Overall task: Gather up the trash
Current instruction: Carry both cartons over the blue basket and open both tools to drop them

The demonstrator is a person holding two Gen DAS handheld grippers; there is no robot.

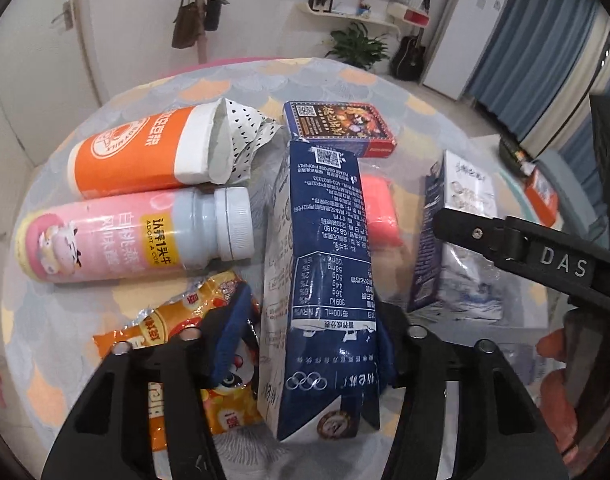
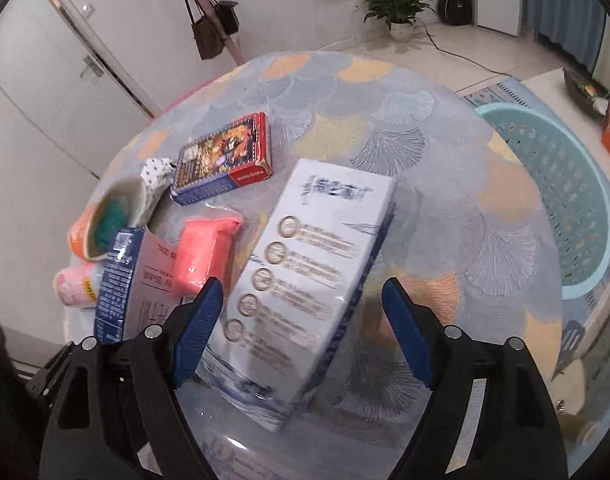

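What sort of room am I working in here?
Most likely a home living room: a guitar leaning by a potted plant, handbags on a coat stand, and a white fridge beside blue curtains.

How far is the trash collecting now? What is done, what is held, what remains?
Nothing visibly collected: the teal basket shows no trash in the part in view. In hand: the left gripper is shut on the blue milk carton; the right gripper is open around the white carton. Left: orange cup, pink bottle, card box, pink pack, snack wrapper.
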